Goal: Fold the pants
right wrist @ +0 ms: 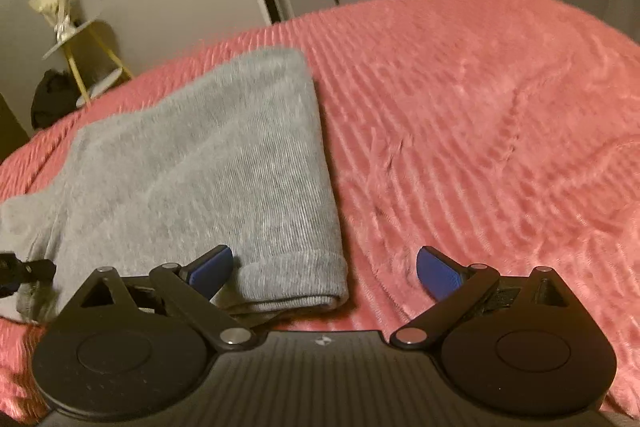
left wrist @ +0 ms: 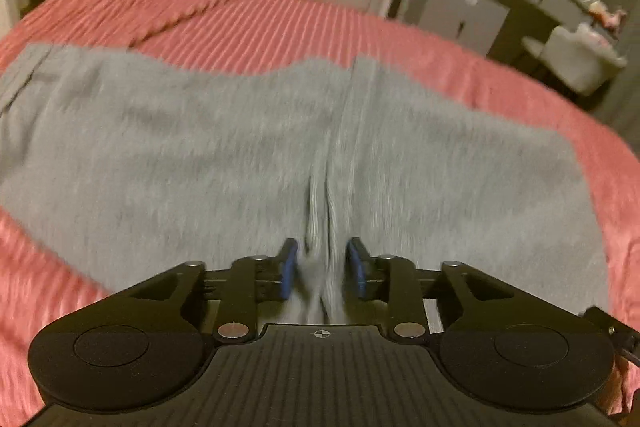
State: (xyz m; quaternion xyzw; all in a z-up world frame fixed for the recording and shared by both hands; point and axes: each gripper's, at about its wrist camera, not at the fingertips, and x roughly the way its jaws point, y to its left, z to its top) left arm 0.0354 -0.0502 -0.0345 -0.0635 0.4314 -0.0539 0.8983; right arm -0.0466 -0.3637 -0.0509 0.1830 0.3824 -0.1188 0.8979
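Two tools work over a bed covered by a ribbed pink bedspread, which carries everything in play. Grey sweatpants lie spread flat across it, reaching toward the bed's left edge in the left wrist view, with bare bedspread beyond them on the far side. The right wrist view shows one end of the sweatpants already doubled, a rolled hem edge lying nearest the camera. Left tool has its blue pads drawn close on either side of a raised ridge of grey cloth; the pinch looks made to lift or drag that fold, though blur hides whether the pads fully bite. Right tool is spread wide and holds nothing, its left finger above the hem and its right above bare bedspread, apparently lined up to take that corner. Folding seems partway done, with another fold likely ahead.
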